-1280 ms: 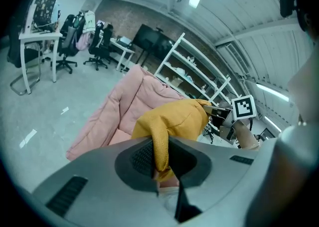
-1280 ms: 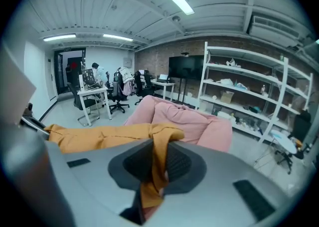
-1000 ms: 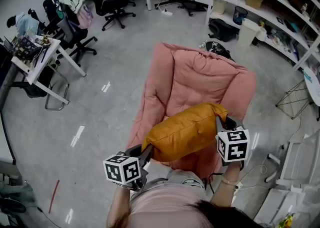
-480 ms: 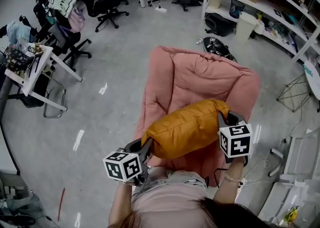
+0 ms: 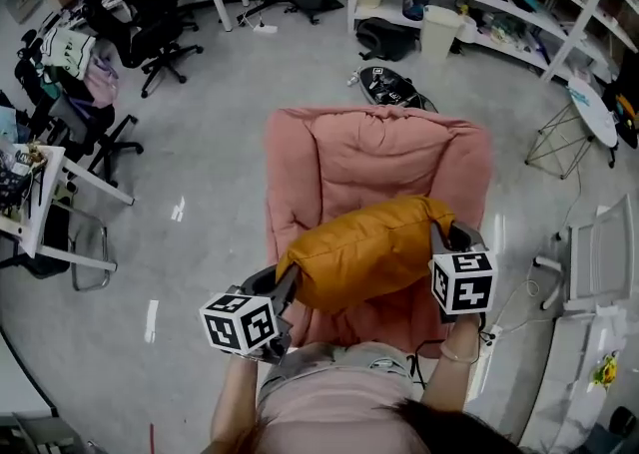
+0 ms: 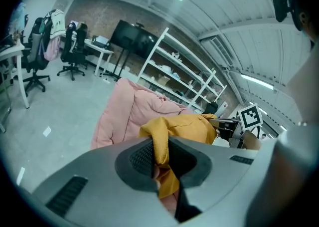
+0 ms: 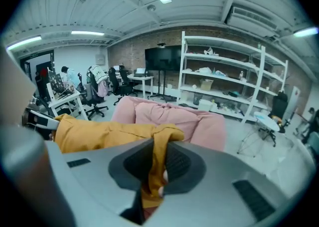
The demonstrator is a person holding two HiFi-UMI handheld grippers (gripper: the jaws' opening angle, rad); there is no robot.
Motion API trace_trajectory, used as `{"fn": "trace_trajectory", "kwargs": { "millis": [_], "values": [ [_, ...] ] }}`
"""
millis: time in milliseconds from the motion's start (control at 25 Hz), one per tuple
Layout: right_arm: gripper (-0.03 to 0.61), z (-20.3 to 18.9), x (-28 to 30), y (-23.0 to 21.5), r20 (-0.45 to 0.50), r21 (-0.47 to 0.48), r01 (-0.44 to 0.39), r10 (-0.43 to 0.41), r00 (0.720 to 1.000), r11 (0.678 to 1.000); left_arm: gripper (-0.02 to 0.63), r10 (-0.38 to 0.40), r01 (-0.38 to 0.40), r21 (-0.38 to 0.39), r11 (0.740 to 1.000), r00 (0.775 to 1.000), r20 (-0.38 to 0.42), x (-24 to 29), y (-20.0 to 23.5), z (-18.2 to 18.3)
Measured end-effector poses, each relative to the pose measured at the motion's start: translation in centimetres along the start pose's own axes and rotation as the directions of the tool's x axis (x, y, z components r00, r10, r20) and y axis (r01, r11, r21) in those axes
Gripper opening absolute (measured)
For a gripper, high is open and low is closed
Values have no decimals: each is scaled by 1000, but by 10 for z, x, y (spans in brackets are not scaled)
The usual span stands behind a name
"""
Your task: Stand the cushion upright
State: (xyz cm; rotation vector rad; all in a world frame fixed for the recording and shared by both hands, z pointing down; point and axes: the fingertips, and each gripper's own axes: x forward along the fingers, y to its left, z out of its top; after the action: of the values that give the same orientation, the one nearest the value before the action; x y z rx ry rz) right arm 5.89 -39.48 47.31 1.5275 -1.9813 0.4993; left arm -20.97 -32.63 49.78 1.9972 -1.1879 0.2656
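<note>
Swung slightly over pink padded armchair (image 5: 389,158), mustard-yellow fabric cushion (image 5: 364,252), fingers of left gripper (image 5: 285,287) and right gripper (image 5: 442,237) clamped on its ends

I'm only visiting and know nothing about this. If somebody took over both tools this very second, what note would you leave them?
The left tool is shut on one end of the orange cushion.
The right tool is shut on its other end.
The cushion hangs lengthwise between them, over the seat of the pink chair. I cannot tell whether it touches the seat.
Done: both ends gripped.
Left: stand the cushion upright, probably against the chair back, then open both tools.
</note>
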Motion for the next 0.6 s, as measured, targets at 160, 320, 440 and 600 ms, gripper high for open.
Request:
{"fn": "trace_trajectory", "kwargs": {
  "millis": [160, 320, 440, 600],
  "values": [
    [51, 2, -2, -17, 15, 33, 51, -52, 999, 998, 37, -38, 38, 40, 998, 999, -3, 17, -8, 19],
    [51, 2, -4, -35, 34, 84, 82, -85, 996, 993, 37, -65, 65, 77, 995, 998, -1, 35, -17, 34],
    [51, 3, -3, -45, 44, 111, 94, -100, 994, 989, 37, -77, 77, 101, 992, 997, -1, 46, -21, 46],
    [51, 10, 2, -57, 50, 140, 97, -105, 993, 985, 37, -78, 77, 128, 989, 997, -1, 60, -25, 64]
  ]
}}
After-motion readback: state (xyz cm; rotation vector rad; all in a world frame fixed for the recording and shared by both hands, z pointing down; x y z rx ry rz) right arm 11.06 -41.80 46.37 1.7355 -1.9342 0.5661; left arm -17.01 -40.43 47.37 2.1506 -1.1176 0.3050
